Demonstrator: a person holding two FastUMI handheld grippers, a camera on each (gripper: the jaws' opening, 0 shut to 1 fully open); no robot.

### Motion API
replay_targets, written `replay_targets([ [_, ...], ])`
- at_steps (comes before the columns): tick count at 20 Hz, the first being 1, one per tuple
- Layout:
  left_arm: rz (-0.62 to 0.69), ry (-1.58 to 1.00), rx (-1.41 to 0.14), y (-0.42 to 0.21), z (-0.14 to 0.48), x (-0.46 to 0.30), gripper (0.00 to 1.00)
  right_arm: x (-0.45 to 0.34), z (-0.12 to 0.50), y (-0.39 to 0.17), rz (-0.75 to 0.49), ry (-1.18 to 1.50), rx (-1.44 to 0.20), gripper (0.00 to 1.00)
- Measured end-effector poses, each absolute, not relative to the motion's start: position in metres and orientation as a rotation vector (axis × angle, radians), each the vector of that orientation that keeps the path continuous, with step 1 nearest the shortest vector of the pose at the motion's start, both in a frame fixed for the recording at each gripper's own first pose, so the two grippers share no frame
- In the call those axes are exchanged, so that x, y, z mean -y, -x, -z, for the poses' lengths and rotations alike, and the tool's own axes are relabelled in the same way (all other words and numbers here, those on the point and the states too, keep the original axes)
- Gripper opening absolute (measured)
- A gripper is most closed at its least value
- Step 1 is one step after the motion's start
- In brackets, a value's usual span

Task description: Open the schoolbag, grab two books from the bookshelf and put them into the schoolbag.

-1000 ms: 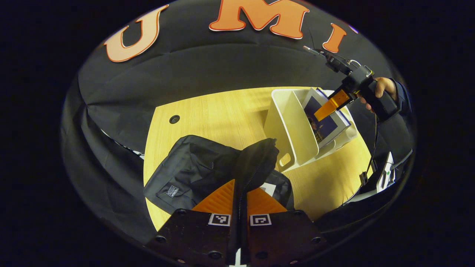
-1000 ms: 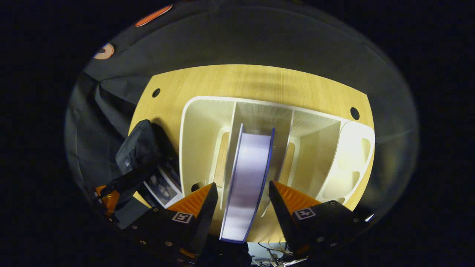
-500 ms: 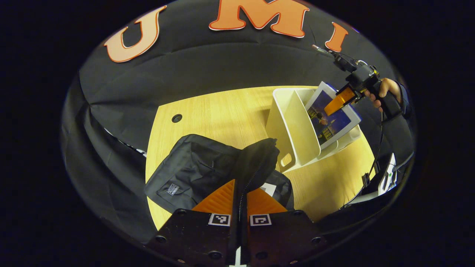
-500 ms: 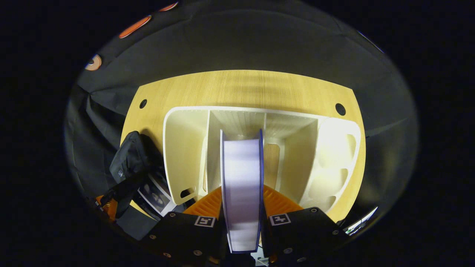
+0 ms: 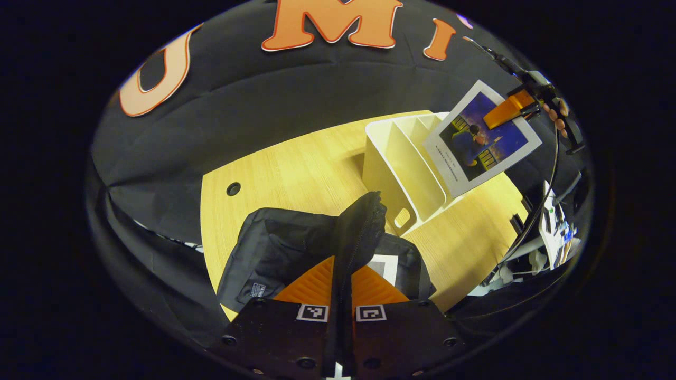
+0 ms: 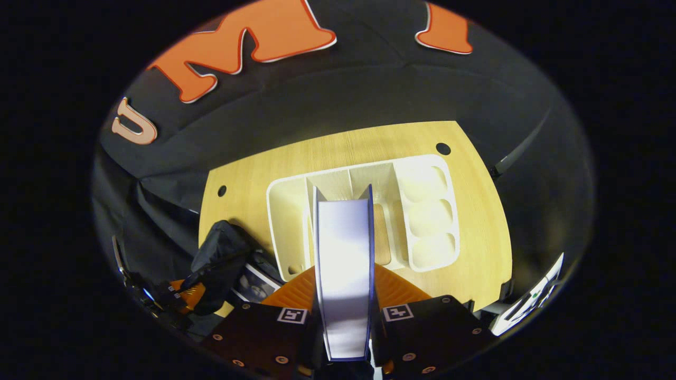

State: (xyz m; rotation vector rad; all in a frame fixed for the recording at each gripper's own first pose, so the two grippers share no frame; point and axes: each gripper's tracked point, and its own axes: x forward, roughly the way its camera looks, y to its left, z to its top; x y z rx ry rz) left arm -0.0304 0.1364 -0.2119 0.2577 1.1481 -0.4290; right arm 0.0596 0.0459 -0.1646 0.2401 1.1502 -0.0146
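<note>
The left gripper (image 5: 342,274) pinches the black schoolbag's flap (image 5: 359,232), holding it up at about seven o'clock of the white bookshelf (image 5: 401,158). At two o'clock, the right gripper (image 6: 346,295) clamps a book (image 6: 343,264), lifted clear above the shelf. If the flap slips, the opening could close; a loose hold might drop the book.

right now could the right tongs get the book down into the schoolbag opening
Probably yes. The right tongs hold the book lifted clear above the bookshelf, and the left tongs hold the schoolbag flap up, with nothing visible between. How wide the opening is can't be told.
</note>
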Motion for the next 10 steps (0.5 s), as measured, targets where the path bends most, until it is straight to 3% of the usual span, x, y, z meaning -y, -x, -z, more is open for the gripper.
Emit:
replay_targets([
  [10, 0.701, -0.369, -1.093, 0.03, 0.212, -0.154, 0.05, -0.131, 0.149, 0.06, 0.105, -0.699, -1.029, 0.36],
])
